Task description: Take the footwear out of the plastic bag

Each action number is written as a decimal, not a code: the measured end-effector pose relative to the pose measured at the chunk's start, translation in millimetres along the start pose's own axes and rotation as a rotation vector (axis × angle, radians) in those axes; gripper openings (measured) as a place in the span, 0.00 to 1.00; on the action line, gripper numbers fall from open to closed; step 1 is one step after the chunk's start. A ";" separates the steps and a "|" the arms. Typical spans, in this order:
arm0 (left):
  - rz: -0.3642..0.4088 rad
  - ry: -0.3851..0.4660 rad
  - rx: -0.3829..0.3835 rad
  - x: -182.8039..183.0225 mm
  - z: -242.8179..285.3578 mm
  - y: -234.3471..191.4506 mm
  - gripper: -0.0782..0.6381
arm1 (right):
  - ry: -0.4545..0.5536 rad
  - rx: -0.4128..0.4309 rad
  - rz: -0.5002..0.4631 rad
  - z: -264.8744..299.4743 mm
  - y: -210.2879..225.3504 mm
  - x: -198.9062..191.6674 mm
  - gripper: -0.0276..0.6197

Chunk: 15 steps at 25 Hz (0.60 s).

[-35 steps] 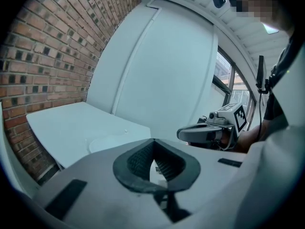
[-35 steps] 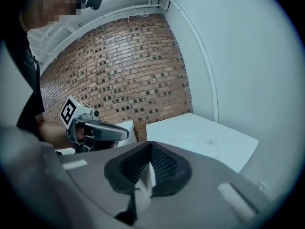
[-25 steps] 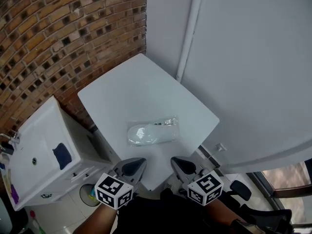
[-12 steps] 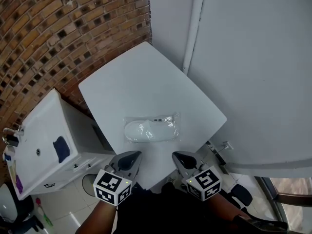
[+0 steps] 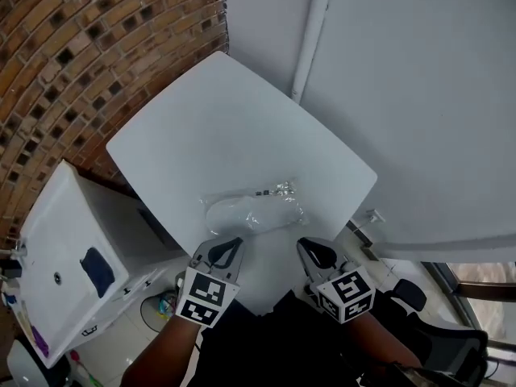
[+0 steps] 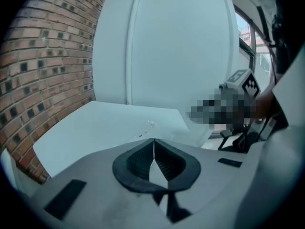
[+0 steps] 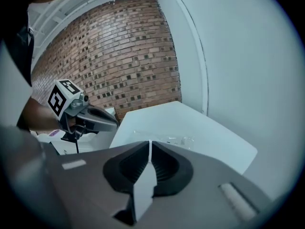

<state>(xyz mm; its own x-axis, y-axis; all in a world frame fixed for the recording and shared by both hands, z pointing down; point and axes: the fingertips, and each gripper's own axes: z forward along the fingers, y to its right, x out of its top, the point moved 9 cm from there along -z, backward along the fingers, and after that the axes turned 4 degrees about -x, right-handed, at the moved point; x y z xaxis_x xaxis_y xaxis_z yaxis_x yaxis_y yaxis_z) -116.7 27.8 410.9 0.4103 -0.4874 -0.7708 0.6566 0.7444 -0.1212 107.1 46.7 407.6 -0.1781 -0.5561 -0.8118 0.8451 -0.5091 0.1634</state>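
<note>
The plastic bag [image 5: 254,208] with the footwear [image 5: 240,214] lies crosswise just ahead, about equally near the empty, closed left gripper [image 5: 228,248] and the right gripper [image 5: 310,252], whose empty jaws are just cracking open.

The white table [image 5: 242,119] carries a clear plastic bag [image 5: 282,192] close to its near corner. White footwear [image 5: 235,214] lies inside the bag. The left gripper [image 5: 228,246] and the right gripper [image 5: 310,250] are positioned at the near edges, near the bag but apart from it. The right gripper's jaws have just been opening slightly, with nothing between them. A white sink unit [image 5: 56,248] stands beside the left edge.
</note>
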 end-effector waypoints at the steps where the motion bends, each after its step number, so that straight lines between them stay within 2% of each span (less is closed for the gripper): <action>1: 0.035 -0.037 -0.022 -4.9 8.3 -4.3 0.15 | -0.007 -0.026 0.002 2.3 -0.8 -3.1 0.08; 2: 0.070 -0.068 -0.041 -8.7 16.4 -8.9 0.19 | -0.012 -0.050 0.001 5.0 -1.3 -5.4 0.08; 4: 0.138 -0.110 -0.054 -12.2 32.3 -20.2 0.19 | -0.023 -0.086 -0.015 13.8 -0.4 -8.4 0.10; 8: 0.217 -0.187 -0.034 -15.9 63.6 -34.5 0.19 | -0.076 -0.113 -0.043 30.8 9.4 -20.2 0.14; 10: 0.229 -0.226 -0.019 -17.3 79.7 -39.0 0.19 | -0.101 -0.124 -0.052 38.1 19.7 -25.5 0.16; 15: 0.196 -0.288 -0.010 -25.0 109.0 -50.1 0.13 | -0.161 -0.131 -0.114 55.3 41.3 -42.0 0.19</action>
<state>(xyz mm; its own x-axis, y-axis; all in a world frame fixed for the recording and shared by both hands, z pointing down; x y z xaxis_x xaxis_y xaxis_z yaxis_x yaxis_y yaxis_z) -90.8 -47.1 504.4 0.6907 -0.4429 -0.5717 0.5424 0.8401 0.0045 121.6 12.7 479.4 -0.3449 -0.6029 -0.7194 0.8713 -0.4907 -0.0065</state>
